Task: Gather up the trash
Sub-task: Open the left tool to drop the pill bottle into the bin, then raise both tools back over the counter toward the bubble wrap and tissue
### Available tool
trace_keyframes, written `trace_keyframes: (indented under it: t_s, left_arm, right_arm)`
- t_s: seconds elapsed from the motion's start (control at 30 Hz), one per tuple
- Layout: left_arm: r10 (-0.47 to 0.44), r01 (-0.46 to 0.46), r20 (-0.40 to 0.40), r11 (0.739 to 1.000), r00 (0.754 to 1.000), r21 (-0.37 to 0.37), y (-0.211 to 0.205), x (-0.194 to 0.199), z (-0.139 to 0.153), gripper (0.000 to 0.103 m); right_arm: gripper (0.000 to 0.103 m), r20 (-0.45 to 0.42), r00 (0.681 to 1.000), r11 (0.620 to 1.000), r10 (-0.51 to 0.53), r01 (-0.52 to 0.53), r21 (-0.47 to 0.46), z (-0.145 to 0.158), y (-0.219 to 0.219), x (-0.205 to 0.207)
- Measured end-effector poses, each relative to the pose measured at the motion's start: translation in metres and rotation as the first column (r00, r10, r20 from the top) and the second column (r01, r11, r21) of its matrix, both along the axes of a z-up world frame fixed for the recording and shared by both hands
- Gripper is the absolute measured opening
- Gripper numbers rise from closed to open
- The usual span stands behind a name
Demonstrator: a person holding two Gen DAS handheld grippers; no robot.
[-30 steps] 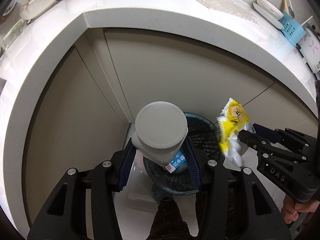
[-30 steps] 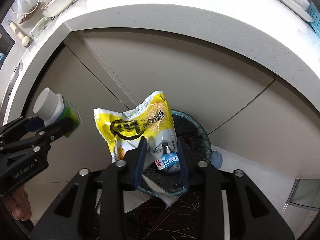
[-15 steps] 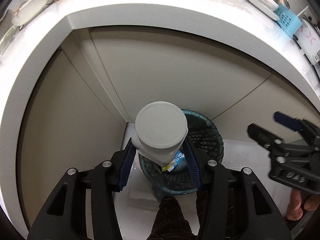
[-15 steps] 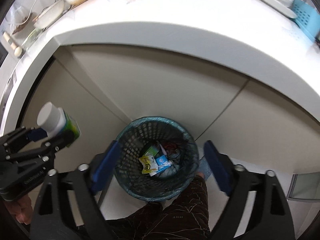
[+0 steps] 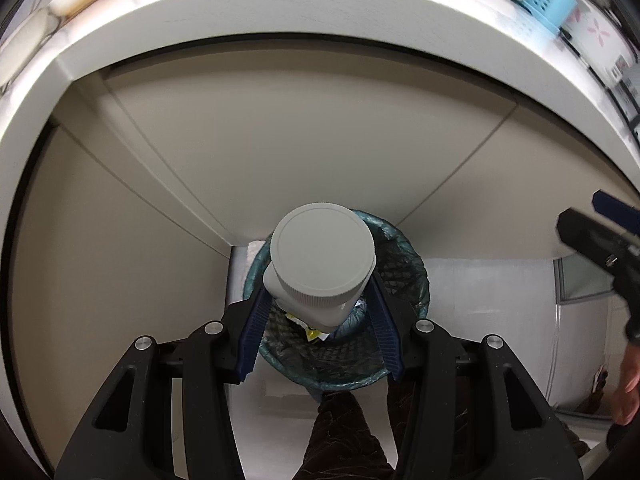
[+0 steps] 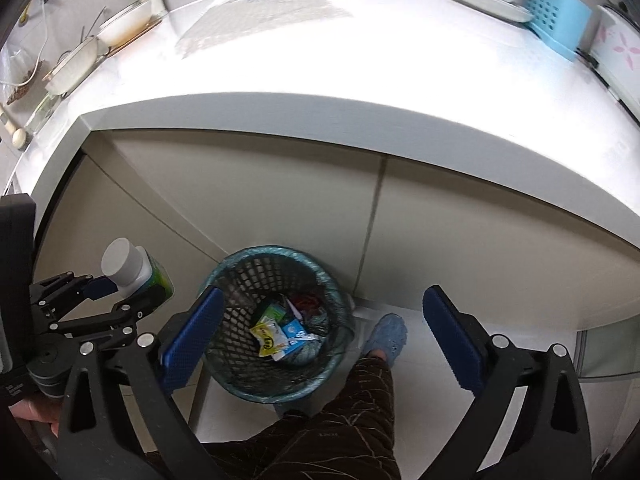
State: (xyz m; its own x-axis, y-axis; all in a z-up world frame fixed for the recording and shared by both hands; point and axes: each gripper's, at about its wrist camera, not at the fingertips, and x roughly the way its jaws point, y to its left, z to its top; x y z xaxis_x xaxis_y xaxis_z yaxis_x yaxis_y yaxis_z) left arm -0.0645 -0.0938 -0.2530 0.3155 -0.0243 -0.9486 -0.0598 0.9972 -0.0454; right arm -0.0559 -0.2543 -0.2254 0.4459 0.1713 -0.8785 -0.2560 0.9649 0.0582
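The left tool (image 5: 318, 336) clamps a white-capped bottle (image 5: 320, 264) by its body, held over the bin (image 6: 276, 320) — rigid, smooth plastic, probably light, best gripped below the cap. To the right, the right tool (image 6: 332, 338) stands wide open, holding nothing — wrappers lie in the bin.

Bright glare on the countertop (image 6: 360, 60), shadowed cabinets (image 5: 320, 140) beneath, motion-blurred, fisheye-warped edges.
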Motion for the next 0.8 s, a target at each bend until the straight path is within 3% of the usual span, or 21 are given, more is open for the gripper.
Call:
trace_keyframes:
  t_s: [0.3, 0.63, 0.8]
  left_arm:
    - [-0.081, 0.081, -0.009, 0.997, 0.997, 0.0, -0.021, 0.008, -0.006, 0.049]
    - [-0.083, 0.083, 0.035, 0.997, 0.996, -0.005, -0.028, 0.003, 0.01, 0.079]
    - [-0.039, 0.04, 0.084, 0.999, 0.996, -0.001, -0.018, 0.003, 0.035, 0.094]
  right_arm:
    - [0.095, 0.007, 0.997, 0.997, -0.073, 0.073, 0.001, 0.008, -0.028, 0.002]
    - [0.095, 0.014, 0.997, 0.997, -0.078, 0.078, 0.009, 0.012, -0.029, 0.007]
    - [0.095, 0.036, 0.996, 0.997, -0.076, 0.075, 0.017, 0.025, -0.028, 0.011]
